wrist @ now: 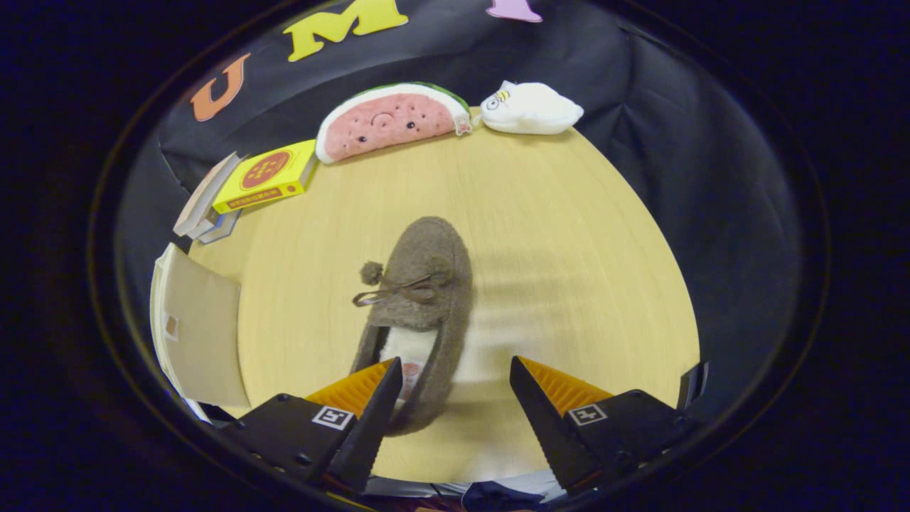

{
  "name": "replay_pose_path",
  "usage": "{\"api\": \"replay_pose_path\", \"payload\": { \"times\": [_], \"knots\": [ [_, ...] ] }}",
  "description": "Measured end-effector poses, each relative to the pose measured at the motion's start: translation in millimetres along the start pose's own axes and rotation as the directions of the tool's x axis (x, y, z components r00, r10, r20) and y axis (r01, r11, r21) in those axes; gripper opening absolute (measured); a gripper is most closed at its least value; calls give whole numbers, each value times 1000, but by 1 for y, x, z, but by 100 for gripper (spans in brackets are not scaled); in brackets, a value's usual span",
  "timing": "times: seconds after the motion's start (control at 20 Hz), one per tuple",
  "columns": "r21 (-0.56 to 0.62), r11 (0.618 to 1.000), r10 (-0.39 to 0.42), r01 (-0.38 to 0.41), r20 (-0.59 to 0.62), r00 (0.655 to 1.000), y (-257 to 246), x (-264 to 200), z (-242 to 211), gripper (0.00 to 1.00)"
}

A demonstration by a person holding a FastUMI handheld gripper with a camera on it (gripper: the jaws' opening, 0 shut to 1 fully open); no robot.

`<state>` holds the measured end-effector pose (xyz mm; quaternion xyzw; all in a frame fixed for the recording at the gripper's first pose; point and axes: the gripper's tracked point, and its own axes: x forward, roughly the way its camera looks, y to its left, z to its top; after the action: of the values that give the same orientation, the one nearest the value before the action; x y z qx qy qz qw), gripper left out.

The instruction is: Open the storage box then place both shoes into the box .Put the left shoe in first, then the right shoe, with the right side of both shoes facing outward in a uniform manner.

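Note:
A grey-brown fuzzy shoe (421, 299) with a small bow and pompom lies on the light wooden table (554, 235), toe pointing away from me. Its heel end with the white lining sits just inside the left finger (370, 409). My gripper (455, 377) is open, hovering above the table, and neither finger presses on the shoe. The right finger (537, 402) stands apart from the shoe over bare table. Left of the shoe, the beige flap (202, 334) of what looks like the storage box lies open.
At the back of the table lie a watermelon-slice plush (387, 121) and a white plush (530, 108). A yellow box (266, 176) rests on a stack of books (206, 206) at the back left. Black cloth walls surround the table.

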<state>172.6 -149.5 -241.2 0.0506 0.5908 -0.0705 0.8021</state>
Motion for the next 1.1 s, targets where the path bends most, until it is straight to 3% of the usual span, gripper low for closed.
{"api": "replay_pose_path", "payload": {
  "times": [0.1, 0.25, 0.3, 0.4, 0.5, 0.6, 0.65, 0.75, 1.1],
  "knots": [
    [0, 1000, 19, -19, -17, 1000, 2, 12, -1, 93],
    [-29, 999, 32, -33, -42, 999, 6, 28, -1, 80],
    [-32, 999, 28, -30, -49, 998, 6, 31, -1, 69],
    [-15, 998, 53, -54, -59, 997, 12, 37, -2, 68],
    [-26, 996, 83, -85, -69, 994, 19, 33, -4, 43],
    [-33, 997, 71, -73, -72, 995, 19, 33, -5, 31],
    [-25, 998, 63, -65, -75, 995, 18, 33, -7, 31],
    [24, 997, 70, -68, -80, 994, 20, 32, -8, 4],
    [24, 998, 59, -56, -111, 992, 27, 12, -20, 3]
  ]
}}
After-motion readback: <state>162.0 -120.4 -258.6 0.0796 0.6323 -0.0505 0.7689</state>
